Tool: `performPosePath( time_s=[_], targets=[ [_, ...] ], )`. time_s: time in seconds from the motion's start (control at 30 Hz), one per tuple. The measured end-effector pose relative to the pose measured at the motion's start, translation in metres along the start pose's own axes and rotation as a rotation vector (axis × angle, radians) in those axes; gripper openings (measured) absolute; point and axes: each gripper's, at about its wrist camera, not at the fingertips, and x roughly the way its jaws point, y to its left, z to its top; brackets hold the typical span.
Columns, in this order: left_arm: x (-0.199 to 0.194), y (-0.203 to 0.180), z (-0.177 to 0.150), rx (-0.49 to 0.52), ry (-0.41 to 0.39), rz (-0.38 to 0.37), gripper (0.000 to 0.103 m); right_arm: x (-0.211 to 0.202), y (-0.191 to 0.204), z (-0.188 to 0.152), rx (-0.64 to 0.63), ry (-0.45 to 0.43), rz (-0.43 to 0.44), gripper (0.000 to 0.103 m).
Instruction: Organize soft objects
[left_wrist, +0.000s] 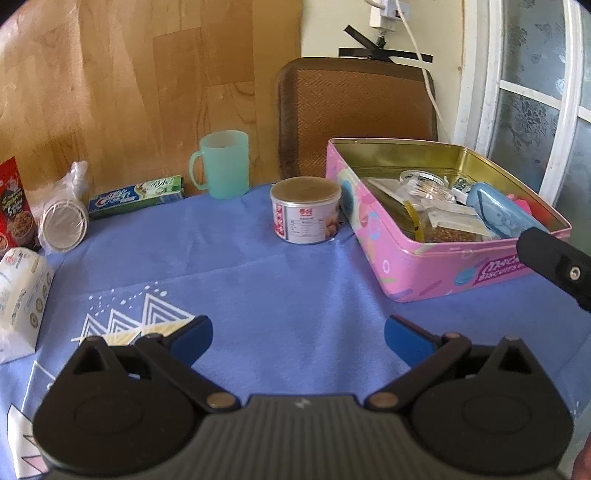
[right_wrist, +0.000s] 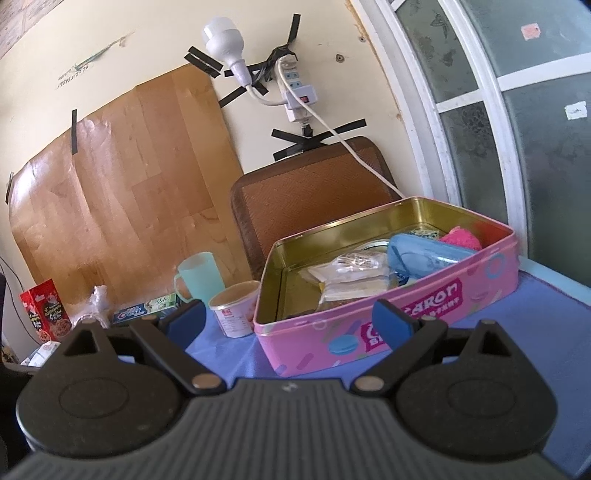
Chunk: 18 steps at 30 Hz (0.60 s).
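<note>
A pink biscuit tin (left_wrist: 436, 266) stands open on the blue tablecloth (left_wrist: 258, 280) at the right. It also shows in the right wrist view (right_wrist: 461, 295). Inside lie clear plastic packets (right_wrist: 347, 277), a blue case (right_wrist: 421, 258) and a pink fluffy soft thing (right_wrist: 461, 238). My left gripper (left_wrist: 298, 338) is open and empty above the cloth, short of the tin. My right gripper (right_wrist: 290, 321) is open and empty, raised in front of the tin's near wall. Part of the right gripper (left_wrist: 554, 264) shows at the right edge of the left wrist view.
A small can (left_wrist: 306, 210) stands left of the tin. A green mug (left_wrist: 221, 164), a toothpaste box (left_wrist: 136, 196), a bagged stack of cups (left_wrist: 62, 221), a red cereal box (left_wrist: 16, 206) and a white tissue pack (left_wrist: 22, 291) line the left side. A brown chair back (left_wrist: 354, 107) stands behind.
</note>
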Motion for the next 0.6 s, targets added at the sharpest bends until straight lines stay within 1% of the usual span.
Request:
performPosePath(
  time_s=[0.33, 0.6],
  targets=[
    [0.006, -0.017, 0.003, 0.044, 0.005, 0.009, 0.103, 0.0, -0.009, -0.003, 0.014, 0.0, 0.019, 0.098],
    [0.01, -0.023, 0.003, 0.057, 0.016, 0.012, 0.103, -0.001, -0.01, -0.004, 0.004, -0.008, 0.022, 0.098]
  ],
)
